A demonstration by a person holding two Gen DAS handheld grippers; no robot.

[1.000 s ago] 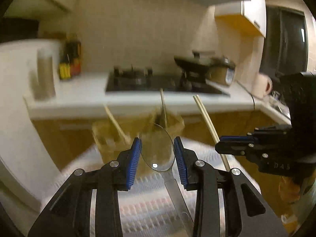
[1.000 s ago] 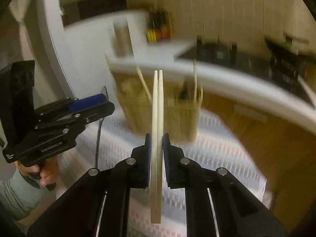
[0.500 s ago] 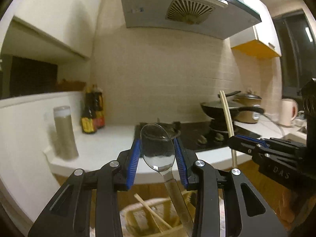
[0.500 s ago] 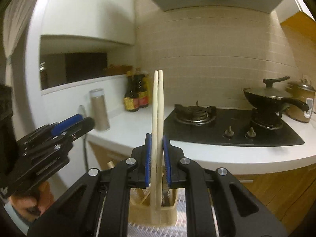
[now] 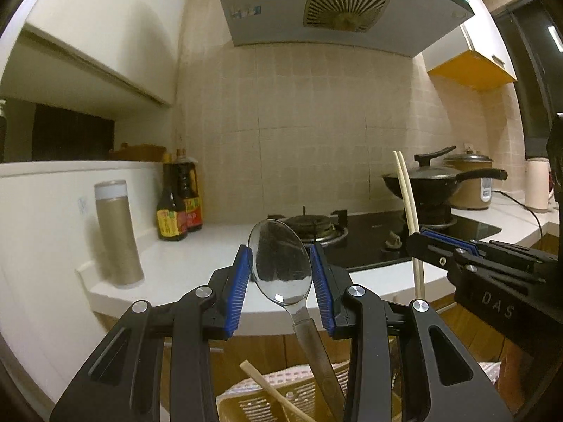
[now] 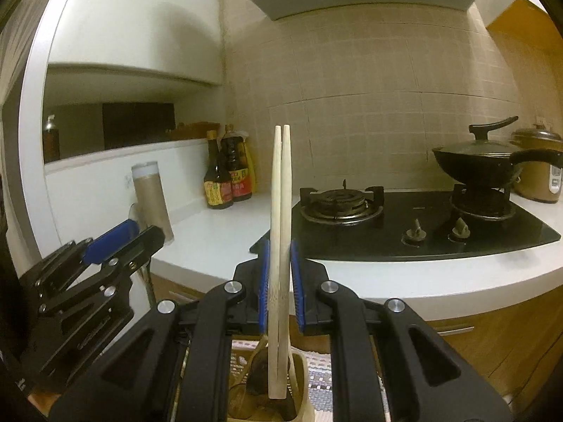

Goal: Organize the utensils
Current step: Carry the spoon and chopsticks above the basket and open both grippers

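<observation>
My left gripper (image 5: 280,274) is shut on a metal spoon (image 5: 279,263); the bowl stands up between the blue pads and the handle runs down toward a yellow slotted basket (image 5: 246,402). A loose chopstick (image 5: 271,392) leans in that basket. My right gripper (image 6: 279,274) is shut on a pair of pale chopsticks (image 6: 280,211), held upright with their tips up. Their lower ends hang over a holder (image 6: 302,387) with dark utensils inside. Each gripper shows in the other's view: the right gripper (image 5: 440,242) at the right, the left gripper (image 6: 116,239) at the left.
A white counter (image 5: 197,256) carries a black gas hob (image 6: 352,225), a lidded wok (image 6: 485,165), a rice cooker (image 5: 471,183), two sauce bottles (image 5: 177,207) and a tan cylinder (image 5: 118,235). A range hood (image 5: 337,3) hangs above. A patterned cloth (image 6: 320,383) lies under the holders.
Both grippers have tilted upward, so the basket and cloth dropped to the bottom of the views and the counter, hob and hood came in. Spoon and chopsticks stay clamped.
</observation>
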